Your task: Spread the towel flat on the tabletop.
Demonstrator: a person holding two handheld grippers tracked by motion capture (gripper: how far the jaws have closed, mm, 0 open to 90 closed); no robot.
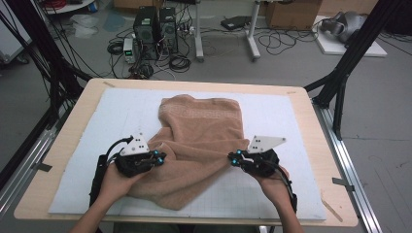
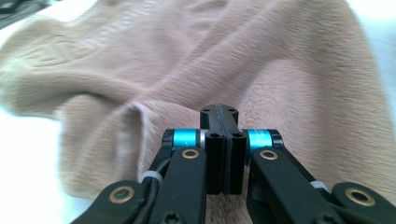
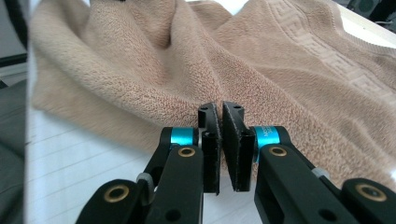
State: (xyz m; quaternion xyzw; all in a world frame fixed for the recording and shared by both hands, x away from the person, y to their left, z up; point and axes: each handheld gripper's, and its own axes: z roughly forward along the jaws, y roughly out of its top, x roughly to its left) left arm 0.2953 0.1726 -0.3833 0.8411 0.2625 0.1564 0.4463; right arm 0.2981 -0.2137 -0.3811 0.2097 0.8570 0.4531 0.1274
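A tan towel [image 1: 201, 126] lies rumpled on the white mat [image 1: 286, 116], with its near part bunched toward the front left. My left gripper [image 1: 163, 156] rests at the towel's left edge. In the left gripper view its jaws [image 2: 219, 112] are pressed flat together above the pile of the towel [image 2: 280, 60], and no cloth shows between them. My right gripper [image 1: 232, 158] sits at the towel's right edge. In the right gripper view its jaws [image 3: 220, 109] stand a narrow slit apart, tips right at the hem of the towel [image 3: 289, 70].
The mat covers most of a light wooden table [image 1: 73, 126]. Bare mat lies to the left, right and front of the towel. Black frame legs [image 1: 340, 92] stand by the table's right side. Computers and cables [image 1: 155, 34] sit on the floor beyond.
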